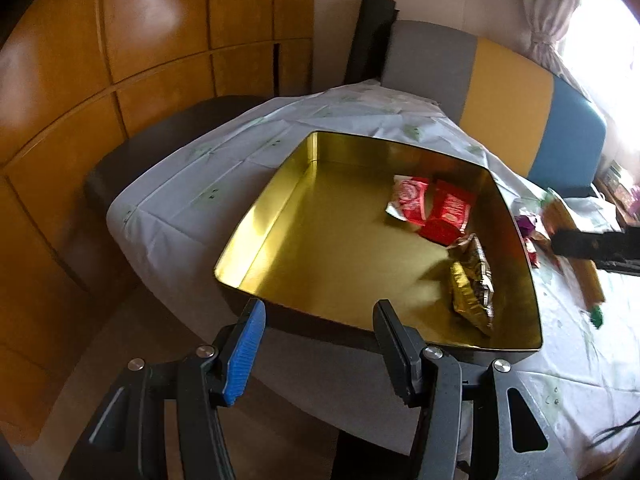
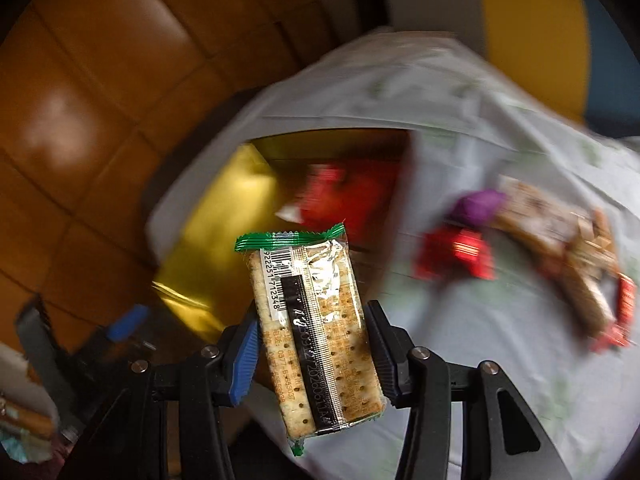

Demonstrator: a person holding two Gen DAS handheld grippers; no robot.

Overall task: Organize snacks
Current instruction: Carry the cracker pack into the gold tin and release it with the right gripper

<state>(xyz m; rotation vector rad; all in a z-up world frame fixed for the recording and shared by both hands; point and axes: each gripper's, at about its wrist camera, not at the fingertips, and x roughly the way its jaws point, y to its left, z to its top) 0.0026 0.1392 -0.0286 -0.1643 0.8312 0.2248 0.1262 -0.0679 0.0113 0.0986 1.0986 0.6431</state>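
A gold tin tray (image 1: 280, 216) sits on the white tablecloth and holds two red snack packets (image 1: 430, 208) and a gold wrapped snack (image 1: 472, 284) along its right side. My left gripper (image 1: 320, 316) is open and empty just in front of the tray's near rim. My right gripper (image 2: 312, 320) is shut on a clear cracker pack with green ends (image 2: 316, 336), held in the air above the table, near the tray (image 2: 224, 216). The right wrist view is blurred by motion. The right gripper also shows in the left wrist view (image 1: 592, 244), at the right edge.
Loose snacks lie on the cloth right of the tray: a purple one (image 2: 476, 204), red ones (image 2: 456, 256) and long brown bars (image 2: 560, 240). A grey, yellow and blue chair back (image 1: 512, 92) stands behind the table. Wooden panels (image 1: 120, 60) are at left.
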